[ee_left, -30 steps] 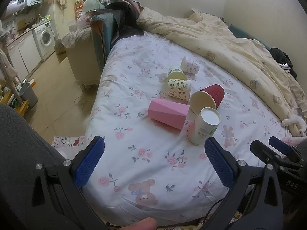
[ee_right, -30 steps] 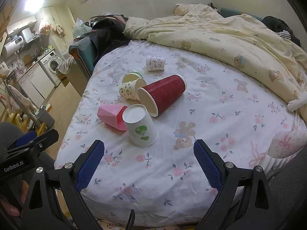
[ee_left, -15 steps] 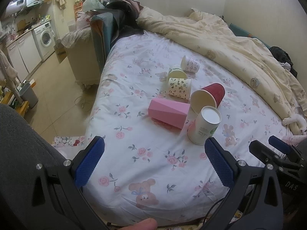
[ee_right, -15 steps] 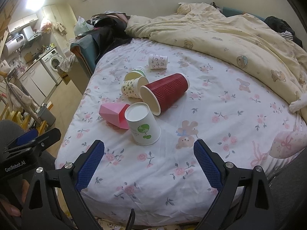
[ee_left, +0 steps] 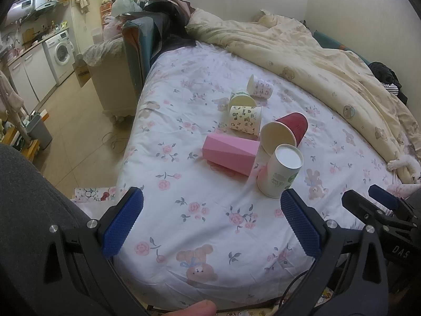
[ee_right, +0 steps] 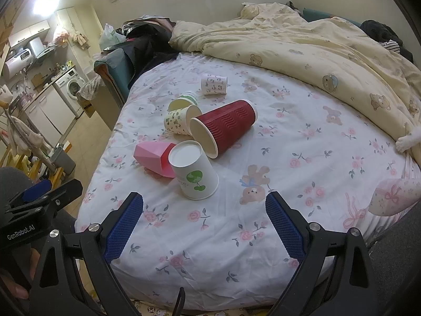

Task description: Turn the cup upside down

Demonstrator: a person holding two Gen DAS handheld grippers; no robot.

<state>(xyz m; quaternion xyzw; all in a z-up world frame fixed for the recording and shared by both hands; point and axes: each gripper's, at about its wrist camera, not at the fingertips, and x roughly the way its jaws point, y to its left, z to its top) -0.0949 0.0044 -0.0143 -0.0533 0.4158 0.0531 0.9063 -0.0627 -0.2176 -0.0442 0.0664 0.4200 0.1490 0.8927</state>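
Several cups lie on the floral bed sheet (ee_left: 184, 210). A white cup with a green print (ee_left: 279, 173) (ee_right: 194, 173) stands upside down, base up. A red ribbed cup (ee_left: 286, 129) (ee_right: 223, 126), a pink faceted cup (ee_left: 229, 152) (ee_right: 155, 158), a yellow patterned cup (ee_left: 244, 118) (ee_right: 179, 121), a green-rimmed cup (ee_left: 240, 98) (ee_right: 184, 100) and a small white patterned cup (ee_left: 260, 88) (ee_right: 214, 85) lie on their sides. My left gripper (ee_left: 210, 226) and right gripper (ee_right: 205, 226) are both open and empty, held over the bed's near edge, short of the cups.
A cream duvet (ee_right: 315, 44) is bunched along the far right of the bed. A cat's paw (ee_right: 406, 139) shows at the right edge. A sofa (ee_left: 136, 50), tiled floor and a washing machine (ee_left: 63, 52) lie to the left.
Both grippers have drifted slightly; the cups sit a little lower and nearer in both views. No cup has moved. Both grippers stay open.
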